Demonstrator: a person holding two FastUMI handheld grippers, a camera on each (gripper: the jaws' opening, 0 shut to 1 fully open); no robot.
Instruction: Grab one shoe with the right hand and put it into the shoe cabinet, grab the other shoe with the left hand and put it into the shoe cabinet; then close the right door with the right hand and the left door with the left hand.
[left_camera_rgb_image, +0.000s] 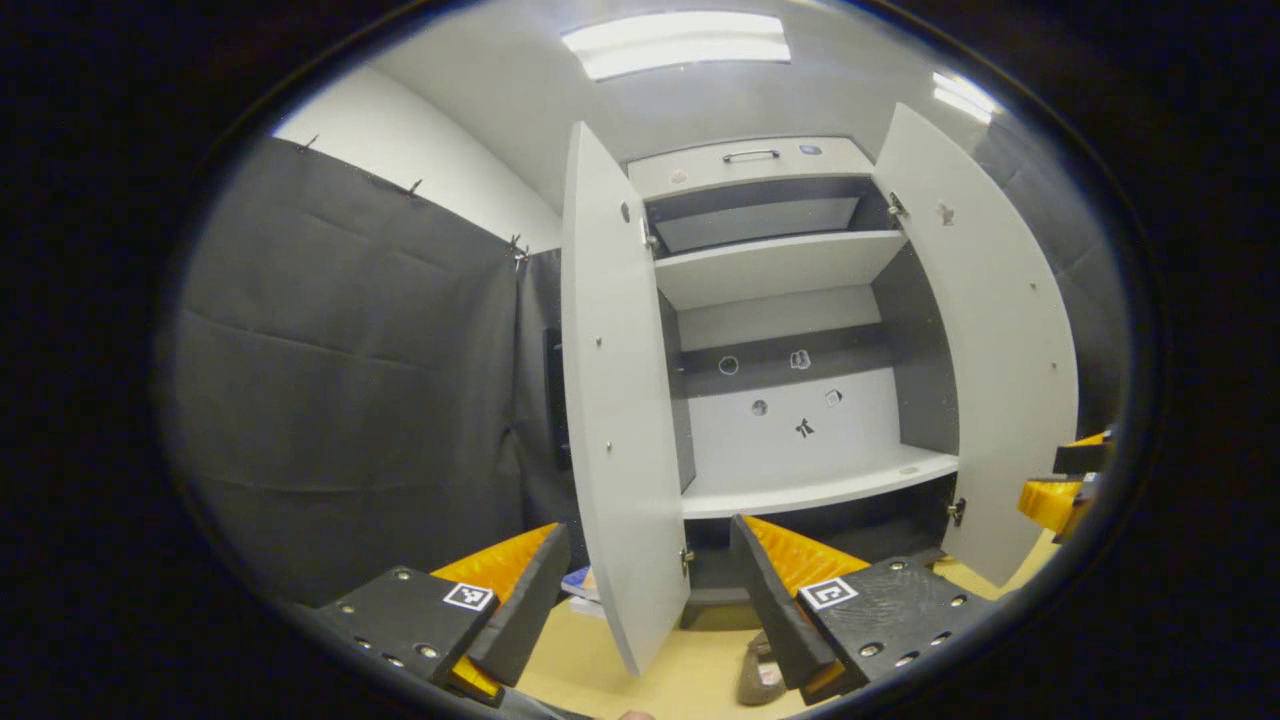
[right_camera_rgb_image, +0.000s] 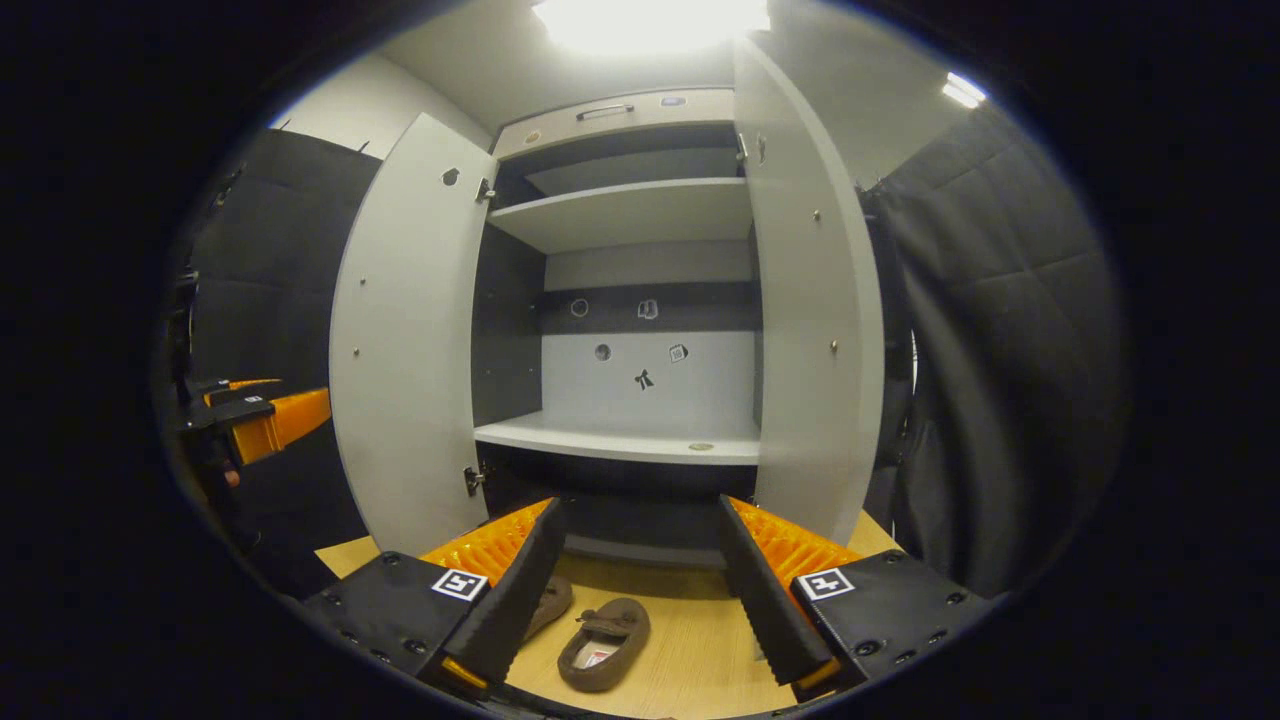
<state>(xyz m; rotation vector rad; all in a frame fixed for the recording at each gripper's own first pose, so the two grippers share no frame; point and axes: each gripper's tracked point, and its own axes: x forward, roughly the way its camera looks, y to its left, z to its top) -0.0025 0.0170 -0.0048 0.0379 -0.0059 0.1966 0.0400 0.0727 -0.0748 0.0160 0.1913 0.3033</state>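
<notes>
Two brown slippers lie on the wooden floor in front of the open shoe cabinet. In the right gripper view one slipper (right_camera_rgb_image: 603, 645) lies between my fingers and below them, and the other slipper (right_camera_rgb_image: 548, 603) is partly hidden behind the left finger. My right gripper (right_camera_rgb_image: 638, 508) hangs open above them, holding nothing. My left gripper (left_camera_rgb_image: 648, 530) is open and empty too, facing the edge of the left door (left_camera_rgb_image: 620, 400). A bit of one slipper (left_camera_rgb_image: 760, 675) peeks out by its right finger. Both the left door and the right door (left_camera_rgb_image: 1000, 350) stand wide open.
The cabinet's lower shelf (right_camera_rgb_image: 620, 440) is bare apart from a small round mark, with a second shelf (right_camera_rgb_image: 630, 215) and a handled drawer (right_camera_rgb_image: 605, 110) above. Black cloth walls close both sides. The other gripper (right_camera_rgb_image: 265, 420) hovers at far left. A small blue-and-white thing (left_camera_rgb_image: 580, 582) lies behind the left door.
</notes>
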